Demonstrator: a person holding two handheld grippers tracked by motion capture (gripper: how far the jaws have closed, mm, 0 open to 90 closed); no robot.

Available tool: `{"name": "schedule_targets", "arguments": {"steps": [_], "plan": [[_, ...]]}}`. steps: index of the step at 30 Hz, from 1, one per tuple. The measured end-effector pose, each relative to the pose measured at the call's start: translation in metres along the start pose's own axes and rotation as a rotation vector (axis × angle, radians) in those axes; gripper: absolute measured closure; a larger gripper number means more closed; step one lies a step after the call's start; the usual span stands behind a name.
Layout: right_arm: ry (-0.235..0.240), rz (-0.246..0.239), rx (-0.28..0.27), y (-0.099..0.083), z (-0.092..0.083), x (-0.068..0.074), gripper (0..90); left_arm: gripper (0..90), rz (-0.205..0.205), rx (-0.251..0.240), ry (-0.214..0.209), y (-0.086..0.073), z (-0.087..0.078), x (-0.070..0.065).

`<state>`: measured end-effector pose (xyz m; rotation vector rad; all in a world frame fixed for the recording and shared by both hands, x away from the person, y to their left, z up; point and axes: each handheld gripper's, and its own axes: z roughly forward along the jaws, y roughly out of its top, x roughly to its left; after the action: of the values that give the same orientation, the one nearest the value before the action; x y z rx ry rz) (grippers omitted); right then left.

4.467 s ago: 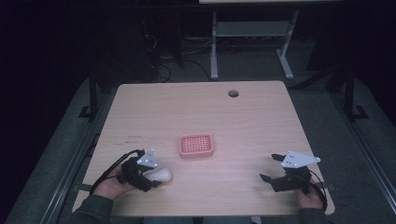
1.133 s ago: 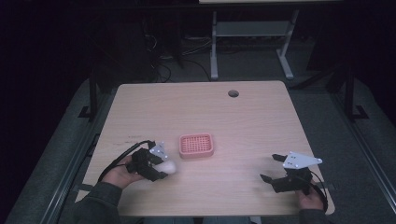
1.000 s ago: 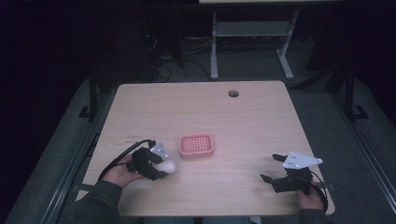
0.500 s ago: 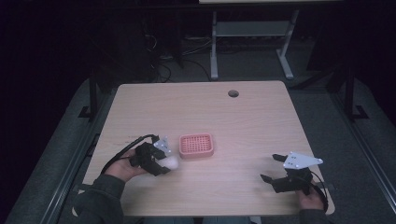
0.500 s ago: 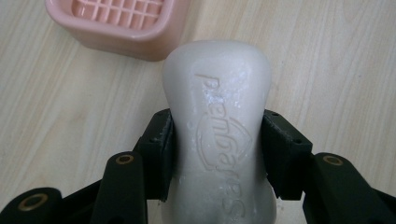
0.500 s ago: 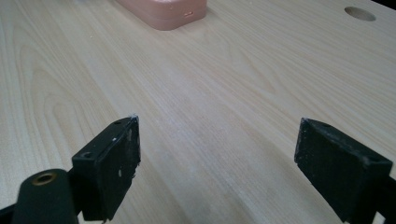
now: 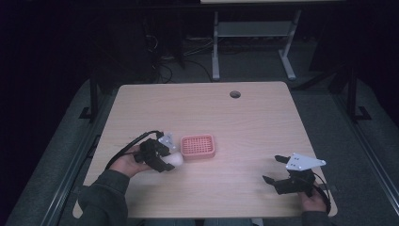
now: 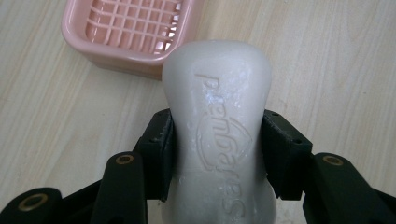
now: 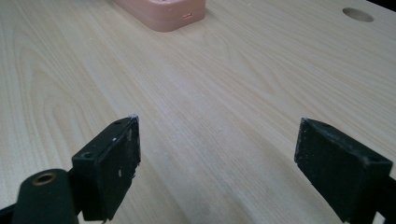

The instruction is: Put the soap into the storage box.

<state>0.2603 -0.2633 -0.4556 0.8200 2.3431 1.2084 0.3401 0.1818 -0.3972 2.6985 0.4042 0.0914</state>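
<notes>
My left gripper (image 7: 165, 160) is pinching the white soap bar (image 8: 219, 135) by its two long sides; in the left gripper view both black pads press flat against the bar, and the raised letters on its top face are easy to see. My right gripper (image 7: 276, 168) has its jaws spread wide, with nothing between them, only bare wood.

I take the pink soap dish (image 7: 198, 146) as my landmark. The biggest thing is the wooden table (image 7: 235, 122), which carries the dish a little left of its middle. The round cable hole (image 7: 235, 94) lies well beyond the dish, toward the far edge and somewhat to the right. My right gripper is well apart from the dish, on its right and nearer to me, low over the table near the front edge. My left gripper is just beside the dish, on its left side. The soap bar sticks out past the jaws and its free end is very near the left wall of the dish; I cannot tell if it touches it. The dish itself has a grid floor.
</notes>
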Motion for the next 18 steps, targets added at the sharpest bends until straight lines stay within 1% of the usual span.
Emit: {"name": "schedule_targets", "arguments": {"steps": [1, 2, 6, 18], "plan": [[0.001, 0.0, 0.0, 0.0, 0.0, 0.0, 13.6, 49.4, -0.006, -0.005, -0.004, 0.001, 0.0, 0.0], [0.001, -0.001, -0.001, 0.0, 0.0, 0.0, 13.6, 49.4, 0.004, 0.001, -0.003, 0.002, 0.0, 0.001], [0.001, 0.0, -0.002, 0.0, 0.0, 0.0, 13.6, 49.4, 0.004, 0.007, -0.003, 0.005, 0.001, 0.003], [0.0, 0.001, -0.007, 0.0, -0.001, 0.0, 13.6, 49.4, 0.032, 0.014, -0.002, 0.022, 0.001, 0.009]]}}
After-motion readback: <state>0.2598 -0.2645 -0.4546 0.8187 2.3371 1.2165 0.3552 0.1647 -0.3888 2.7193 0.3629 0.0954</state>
